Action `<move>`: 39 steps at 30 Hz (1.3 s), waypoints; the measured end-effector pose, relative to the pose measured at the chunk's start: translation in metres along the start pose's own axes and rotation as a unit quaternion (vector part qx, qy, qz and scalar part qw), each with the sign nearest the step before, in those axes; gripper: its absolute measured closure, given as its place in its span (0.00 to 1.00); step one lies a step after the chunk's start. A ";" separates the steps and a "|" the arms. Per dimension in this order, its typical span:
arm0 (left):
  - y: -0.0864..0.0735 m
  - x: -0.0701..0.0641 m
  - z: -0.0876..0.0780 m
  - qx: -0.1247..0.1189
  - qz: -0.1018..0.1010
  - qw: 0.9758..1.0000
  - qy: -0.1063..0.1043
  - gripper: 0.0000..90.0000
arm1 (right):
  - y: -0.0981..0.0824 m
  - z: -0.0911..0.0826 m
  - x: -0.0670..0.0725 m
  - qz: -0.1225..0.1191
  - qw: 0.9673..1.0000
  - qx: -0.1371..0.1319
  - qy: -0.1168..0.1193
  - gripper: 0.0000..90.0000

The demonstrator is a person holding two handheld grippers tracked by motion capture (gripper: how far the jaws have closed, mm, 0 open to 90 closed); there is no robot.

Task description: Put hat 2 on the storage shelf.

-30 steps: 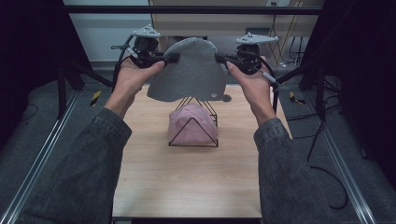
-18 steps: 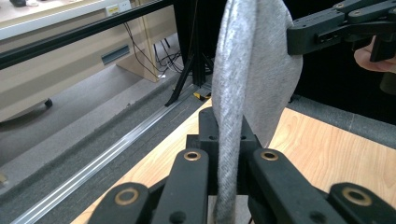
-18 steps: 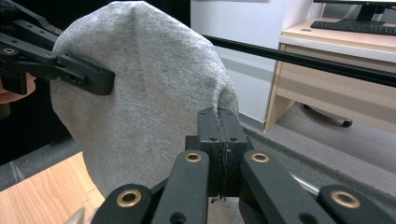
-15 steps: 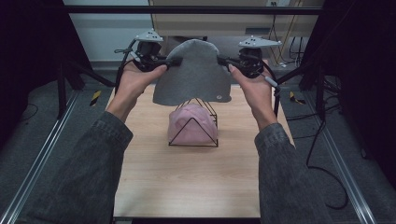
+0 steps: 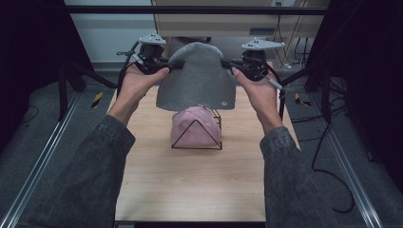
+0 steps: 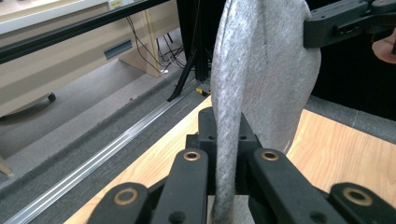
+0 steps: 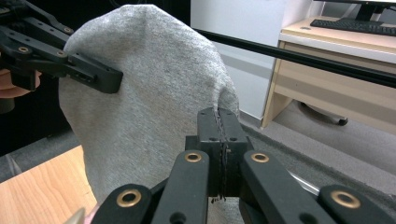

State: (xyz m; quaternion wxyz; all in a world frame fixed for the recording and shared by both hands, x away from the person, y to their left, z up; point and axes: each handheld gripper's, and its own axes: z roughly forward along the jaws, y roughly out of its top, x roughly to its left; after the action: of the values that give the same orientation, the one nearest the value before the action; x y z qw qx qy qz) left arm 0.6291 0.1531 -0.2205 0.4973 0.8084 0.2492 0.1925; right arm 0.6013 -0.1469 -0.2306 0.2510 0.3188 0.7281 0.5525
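A grey knit hat (image 5: 197,78) hangs stretched between my two grippers, above the far part of the wooden table (image 5: 190,190). My left gripper (image 5: 178,64) is shut on the hat's left edge, and my right gripper (image 5: 224,61) is shut on its right edge. In the left gripper view the jaws (image 6: 227,135) pinch the grey fabric (image 6: 261,70); the right gripper (image 6: 317,30) grips the far side. In the right gripper view the jaws (image 7: 219,126) clamp the hat (image 7: 154,93). Just below it a pink hat (image 5: 196,126) sits on a black wire stand (image 5: 197,145).
Metal rails (image 5: 43,161) run along both sides of the table. A black frame bar (image 5: 199,9) crosses the back, with a pale desk (image 5: 214,23) behind it. Cables (image 5: 328,142) trail over the grey floor at the right.
The grey hat was tilted, its left side lower; it now hangs level and slightly lower, closer over the pink hat. Both grippers kept their grip.
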 end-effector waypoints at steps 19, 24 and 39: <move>0.006 0.011 0.014 0.001 0.002 1.000 0.003 0.96 | -0.005 0.010 -0.009 0.007 1.000 0.011 -0.004 1.00; -0.002 0.012 0.016 0.006 -0.001 1.000 0.005 0.95 | -0.009 0.013 -0.004 0.000 1.000 0.019 0.001 1.00; -0.008 0.008 0.021 0.011 -0.003 1.000 -0.002 0.95 | -0.023 0.013 -0.004 0.007 1.000 0.026 0.003 1.00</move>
State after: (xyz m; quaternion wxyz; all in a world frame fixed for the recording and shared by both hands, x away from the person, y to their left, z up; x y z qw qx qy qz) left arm 0.6456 0.1458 -0.2365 0.4892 0.8137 0.2530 0.1862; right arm 0.6090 -0.1460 -0.2562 0.2363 0.3288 0.7407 0.5361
